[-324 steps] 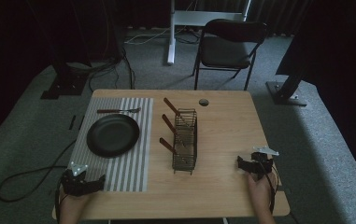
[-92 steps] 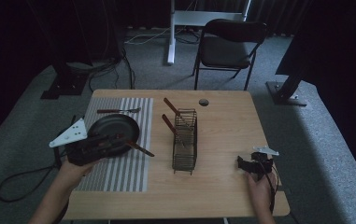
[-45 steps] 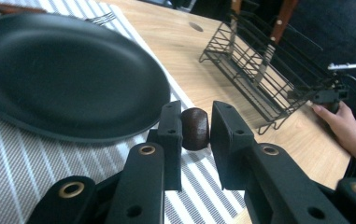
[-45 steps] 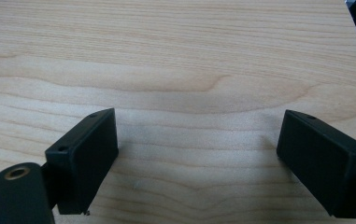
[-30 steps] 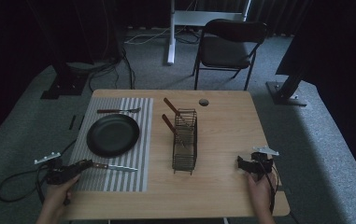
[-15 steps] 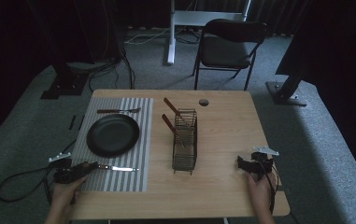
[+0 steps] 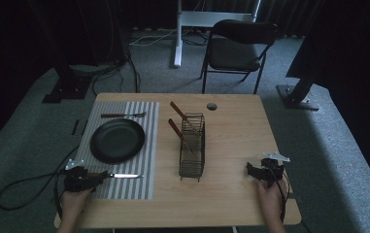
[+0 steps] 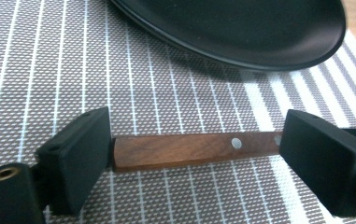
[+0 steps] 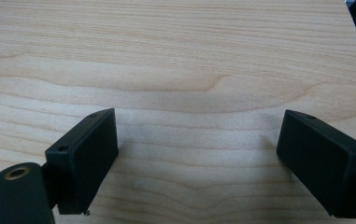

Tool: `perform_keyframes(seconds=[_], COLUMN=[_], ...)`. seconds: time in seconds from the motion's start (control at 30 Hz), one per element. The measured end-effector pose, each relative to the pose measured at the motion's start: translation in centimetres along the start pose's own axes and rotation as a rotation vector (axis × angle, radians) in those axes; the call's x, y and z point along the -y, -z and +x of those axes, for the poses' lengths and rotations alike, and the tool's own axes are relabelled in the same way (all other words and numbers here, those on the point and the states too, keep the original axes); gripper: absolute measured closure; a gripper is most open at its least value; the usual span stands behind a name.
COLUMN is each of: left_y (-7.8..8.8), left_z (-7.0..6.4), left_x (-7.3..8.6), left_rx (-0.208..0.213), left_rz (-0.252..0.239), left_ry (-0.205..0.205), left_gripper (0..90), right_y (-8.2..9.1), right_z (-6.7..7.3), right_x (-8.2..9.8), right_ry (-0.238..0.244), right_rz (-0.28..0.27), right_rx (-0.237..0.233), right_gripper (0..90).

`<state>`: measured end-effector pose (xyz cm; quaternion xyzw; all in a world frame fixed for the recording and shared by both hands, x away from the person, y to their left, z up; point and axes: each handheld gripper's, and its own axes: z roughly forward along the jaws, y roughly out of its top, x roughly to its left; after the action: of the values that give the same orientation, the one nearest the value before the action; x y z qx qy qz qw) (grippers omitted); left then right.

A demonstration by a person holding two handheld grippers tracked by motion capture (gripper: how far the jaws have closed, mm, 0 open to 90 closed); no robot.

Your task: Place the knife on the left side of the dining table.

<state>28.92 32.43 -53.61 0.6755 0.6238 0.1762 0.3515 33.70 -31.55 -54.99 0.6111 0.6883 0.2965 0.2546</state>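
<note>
On wooden table, striped placemat, grey carpet, both grippers' fingers wide, holding nothing.

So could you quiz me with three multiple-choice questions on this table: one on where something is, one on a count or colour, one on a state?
1. Where does the knife lie?
A. on the striped mat, nearer the person than the plate
B. inside the wire rack
C. on the plate

2. How many wooden handles stick out of the rack?
A. none
B. two
C. five

3. How stands the left gripper?
A. shut on the fork
B. open, jaws either side of the knife handle
C. shut on the plate

Answers: 1 A, it lies on the stripes; 2 B, two handles lean out; 3 B, the jaws stand wide apart.
</note>
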Motion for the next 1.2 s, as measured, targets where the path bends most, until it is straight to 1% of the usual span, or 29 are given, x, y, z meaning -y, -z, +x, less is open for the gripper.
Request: perform_keyframes(seconds=[0.07, 0.13, 0.2, 0.23, 0.33, 0.4, 0.43, 0.5, 0.57, 0.63, 0.67, 0.7, 0.77, 0.8, 0.83, 0.87, 0.9, 0.93, 1.0, 1.07, 1.1, 1.13, 1.2], left_y=[0.4, 0.8, 1.2, 1.3, 1.7, 1.7, 2.2, 2.6, 2.9, 2.9, 2.9, 3.0, 3.0, 3.0, 3.1, 3.0, 3.0, 3.0, 3.0, 3.2, 3.3, 3.3, 3.3], left_z=[-0.1, -0.3, -0.5, -0.6, -0.9, -0.9, -1.0, -1.1, -1.2, -1.2, -1.2, -1.1, -1.1, -1.1, -1.1, -1.2, -1.2, -1.3, -1.4, -1.5, -1.5, -1.5, -1.4], left_x=[0.0, 0.1, 0.5, 0.7, 1.3, 1.3, 1.8, 2.2, 2.7, 2.9, 3.0, 3.1, 3.1, 3.4, 3.5, 3.6, 3.7, 3.7, 3.7, 3.7, 3.8, 3.8, 4.0], left_rx=[-0.011, -0.027, -0.057, -0.068, -0.115, -0.115, -0.150, -0.189, -0.201, -0.194, -0.207, -0.219, -0.219, -0.232, -0.249, -0.263, -0.266, -0.270, -0.272, -0.279, -0.298, -0.298, -0.335], left_rz=[-0.018, -0.039, -0.052, -0.051, -0.065, -0.065, -0.070, -0.079, -0.077, -0.065, -0.062, -0.060, -0.060, -0.049, -0.045, -0.038, -0.033, -0.028, -0.035, -0.062, -0.076, -0.076, -0.093], left_ry=[-0.012, -0.037, -0.060, -0.072, -0.089, -0.089, -0.105, -0.109, -0.113, -0.120, -0.127, -0.128, -0.128, -0.111, -0.119, -0.113, -0.118, -0.124, -0.131, -0.110, -0.103, -0.103, -0.089], left_gripper=[10.2, 10.1, 10.2, 10.2, 10.2, 10.2, 10.2, 10.2, 10.2, 10.1, 10.2, 10.1, 10.1, 10.1, 9.9, 4.1, 0.1, 0.1, 0.1, 0.1, 0.1, 0.2, 0.2], right_y=[0.0, 0.0, 0.0, 0.0, 0.0, 0.0, 0.0, 0.0, 0.0, 0.0, 0.0, 0.0, 0.0, 0.0, 0.0, 0.0, 0.0, 0.0, 0.0, 0.0, 0.0, 0.0, 0.0], right_z=[0.0, 0.0, 0.0, 0.0, 0.0, 0.0, 0.0, 0.0, 0.0, 0.0, 0.0, 0.0, 0.0, 0.0, 0.0, 0.0, 0.0, 0.0, 0.0, 0.0, 0.0, 0.0, 0.0], right_x=[0.0, 0.0, 0.0, 0.0, 0.0, 0.0, 0.0, 0.0, 0.0, 0.0, 0.0, 0.0, 0.0, 0.0, 0.0, 0.0, 0.0, 0.0, 0.0, 0.0, 0.0, 0.0, 0.0], right_ry=[0.000, -0.001, -0.001, -0.001, 0.000, -0.001, -0.001, 0.000, -0.001, 0.000, 0.000, 0.000, 0.000, 0.000, -0.001, 0.000, -0.001, -0.001, -0.001, -0.001, -0.001, -0.001, -0.001], right_rz=[0.000, 0.000, 0.000, 0.000, 0.000, 0.000, 0.000, -0.001, 0.000, 0.000, 0.000, 0.000, 0.000, 0.000, 0.000, 0.000, 0.000, 0.000, 0.000, 0.000, 0.000, 0.000, 0.000], right_rx=[0.000, 0.000, 0.000, 0.000, 0.000, 0.000, 0.000, 0.000, 0.000, 0.000, 0.000, 0.000, 0.000, 0.000, 0.000, 0.000, 0.000, 0.000, 0.000, 0.000, 0.000, 0.000, 0.000], right_gripper=[11.6, 11.6, 11.6, 11.6, 11.6, 11.6, 11.6, 11.6, 11.6, 11.6, 11.6, 11.6, 11.6, 11.6, 11.6, 11.6, 11.6, 11.6, 11.6, 11.6, 11.6, 11.6, 11.6])
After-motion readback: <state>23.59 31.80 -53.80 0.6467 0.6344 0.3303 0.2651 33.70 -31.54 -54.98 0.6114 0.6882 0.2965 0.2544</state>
